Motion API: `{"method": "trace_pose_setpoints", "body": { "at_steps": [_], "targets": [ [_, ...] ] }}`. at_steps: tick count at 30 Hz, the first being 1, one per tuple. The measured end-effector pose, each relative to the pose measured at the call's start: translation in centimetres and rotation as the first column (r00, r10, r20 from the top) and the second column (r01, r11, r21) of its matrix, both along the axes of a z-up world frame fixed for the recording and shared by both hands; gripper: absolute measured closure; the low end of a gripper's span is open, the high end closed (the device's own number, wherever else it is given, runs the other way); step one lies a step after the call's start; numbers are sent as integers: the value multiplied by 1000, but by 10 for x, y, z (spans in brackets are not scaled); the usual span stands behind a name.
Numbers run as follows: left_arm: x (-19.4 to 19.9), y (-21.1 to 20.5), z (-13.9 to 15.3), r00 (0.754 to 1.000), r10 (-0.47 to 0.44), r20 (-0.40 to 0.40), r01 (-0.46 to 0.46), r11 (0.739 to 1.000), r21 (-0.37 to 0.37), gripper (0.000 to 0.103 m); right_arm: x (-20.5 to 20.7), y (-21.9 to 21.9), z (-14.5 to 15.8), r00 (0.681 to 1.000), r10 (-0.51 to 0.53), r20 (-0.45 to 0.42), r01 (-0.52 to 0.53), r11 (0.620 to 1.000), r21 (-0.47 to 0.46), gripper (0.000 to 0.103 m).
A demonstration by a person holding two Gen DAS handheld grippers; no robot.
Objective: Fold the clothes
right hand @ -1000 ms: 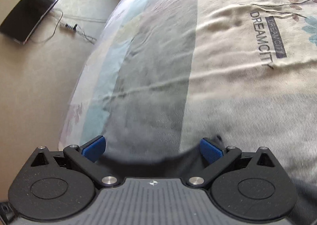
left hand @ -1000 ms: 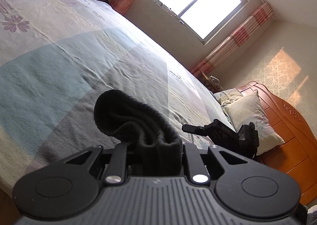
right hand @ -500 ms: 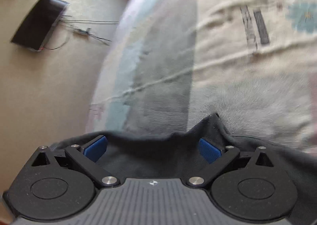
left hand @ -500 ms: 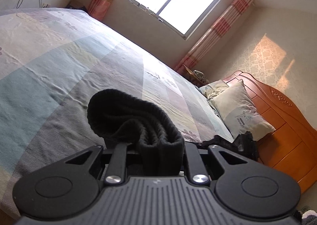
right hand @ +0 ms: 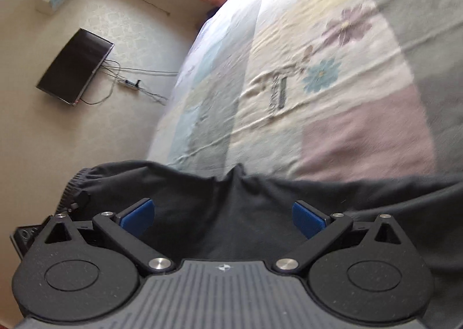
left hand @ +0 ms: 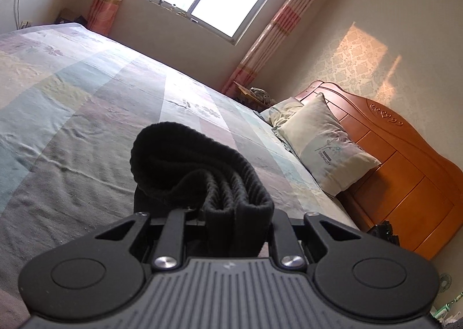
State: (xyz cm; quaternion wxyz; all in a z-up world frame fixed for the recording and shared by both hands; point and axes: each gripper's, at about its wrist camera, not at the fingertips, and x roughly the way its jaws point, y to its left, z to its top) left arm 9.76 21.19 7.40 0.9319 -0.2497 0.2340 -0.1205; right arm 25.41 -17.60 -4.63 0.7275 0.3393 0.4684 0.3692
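the left gripper (left hand: 231, 213) is clamped on the ribbed cuff of the black garment (left hand: 185, 161), which bulges forward out of its jaws above the bed (left hand: 72, 126). the right gripper (right hand: 224, 217) has its blue pads (right hand: 137, 213) wide apart, with dark cloth spread between them, not pinched. only the left view shows the pillow (left hand: 324, 149) at the bed's head; only the right shows the tv (right hand: 75, 68) past the bed's foot.

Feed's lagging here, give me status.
Left gripper shut on black ribbed cuff. Right gripper open over dark garment. Bedspread ahead, nothing in the way.
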Motion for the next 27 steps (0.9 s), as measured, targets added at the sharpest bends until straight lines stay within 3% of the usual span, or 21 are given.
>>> {"method": "trace_pose_setpoints", "body": {
  "at_steps": [8,14,19,22,27],
  "targets": [
    [-13,29,-7,996,88,-17,-88,996,-28,87,40,105,-21,989,136,-55,-136,991,-1,0],
    [-16,56,-25,992,120,-39,-123,990,-64,87,72,160,-47,995,91,-51,-98,980,-171,0],
    [-18,65,-30,992,120,-39,-123,989,-80,87,83,154,-44,1000,-4,-23,0,986,-166,0],
    [-17,62,-26,994,102,-28,-105,991,-84,87,70,133,-28,1000,26,-16,-28,993,-111,0],
    [-13,38,-11,999,33,12,-32,997,-68,87,30,85,2,996,56,70,-42,982,-183,0]
  ]
}}
